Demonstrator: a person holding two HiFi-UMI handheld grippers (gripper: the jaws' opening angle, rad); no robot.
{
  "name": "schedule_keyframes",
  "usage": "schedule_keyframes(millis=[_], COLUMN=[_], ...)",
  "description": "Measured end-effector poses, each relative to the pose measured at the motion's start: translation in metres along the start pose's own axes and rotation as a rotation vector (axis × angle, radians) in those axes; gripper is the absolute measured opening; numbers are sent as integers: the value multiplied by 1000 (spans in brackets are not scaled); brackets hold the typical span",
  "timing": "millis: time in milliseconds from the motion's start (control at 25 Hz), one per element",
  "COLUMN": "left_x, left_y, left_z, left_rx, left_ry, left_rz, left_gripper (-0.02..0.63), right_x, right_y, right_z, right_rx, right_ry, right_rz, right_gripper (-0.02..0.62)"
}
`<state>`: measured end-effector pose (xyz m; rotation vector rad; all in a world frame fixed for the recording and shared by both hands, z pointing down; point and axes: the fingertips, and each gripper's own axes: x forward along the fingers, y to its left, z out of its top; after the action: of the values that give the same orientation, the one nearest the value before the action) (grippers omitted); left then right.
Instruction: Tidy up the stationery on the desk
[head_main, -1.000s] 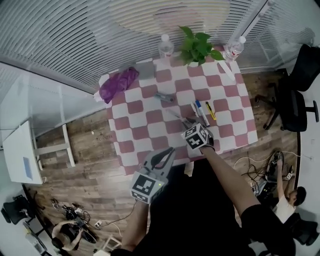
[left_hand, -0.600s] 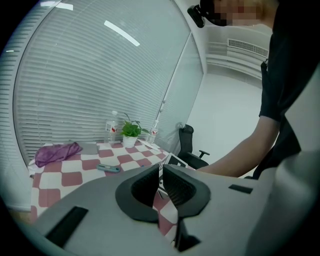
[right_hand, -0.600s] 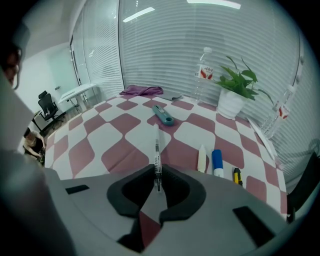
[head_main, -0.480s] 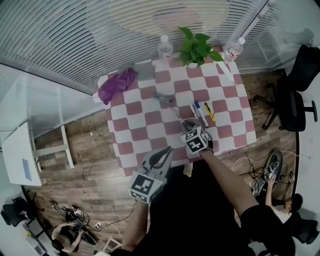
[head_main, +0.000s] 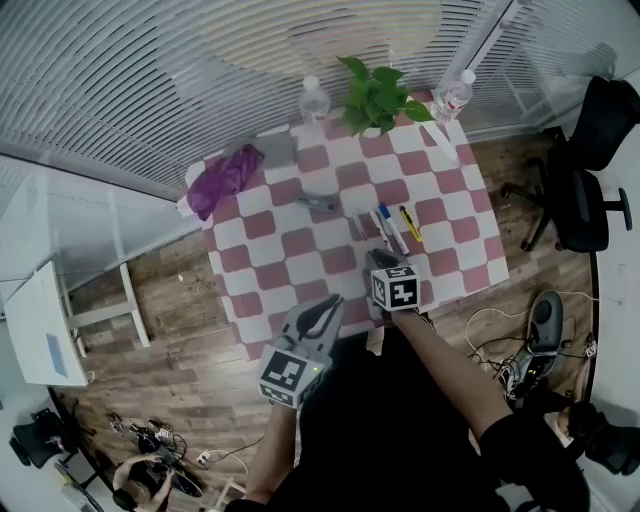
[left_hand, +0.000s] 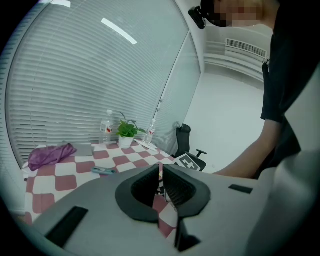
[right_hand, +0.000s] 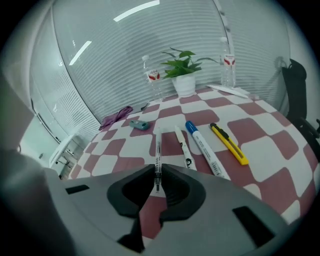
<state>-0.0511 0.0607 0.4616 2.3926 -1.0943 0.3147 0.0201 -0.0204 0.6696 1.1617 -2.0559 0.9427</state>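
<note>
The checked table (head_main: 270, 270) is mostly bare on its left and near side, so there is plenty of open room for moving. A purple cloth (head_main: 222, 175), a plant (head_main: 378, 95) and two bottles (head_main: 313, 100) crowd the far edge. The left claw (left_hand: 160, 170) hangs off the near edge, pressed together and empty. The right claw (right_hand: 159, 172) has just been closing and now pinches a thin clear pen (right_hand: 158, 145) over the table, just left of a blue marker (right_hand: 202, 145), yellow cutter (right_hand: 228, 144) and white pen (right_hand: 182, 145) lying side by side. The tidying looks barely begun: a small grey tool (right_hand: 138, 124) lies apart.
</note>
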Motion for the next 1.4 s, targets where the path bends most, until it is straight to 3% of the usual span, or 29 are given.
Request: schedule_keyframes(millis=[400,1000,1400], left_x=[3,8,16], left_y=[-5,-1,59], left_z=[0,0,-8], left_rx=[-2,8,75], left_ry=[4,-1,50], left_rz=[-6,-16,22], left_gripper=[40,40,40], right_x=[4,-14,-64], right_y=[-12,-6,8], right_z=[-11,-4,8], right_rx=[23,-106,-140], right_ry=[54,29,-28], right_rz=[-6,-7,83], right_gripper=[66,121,121])
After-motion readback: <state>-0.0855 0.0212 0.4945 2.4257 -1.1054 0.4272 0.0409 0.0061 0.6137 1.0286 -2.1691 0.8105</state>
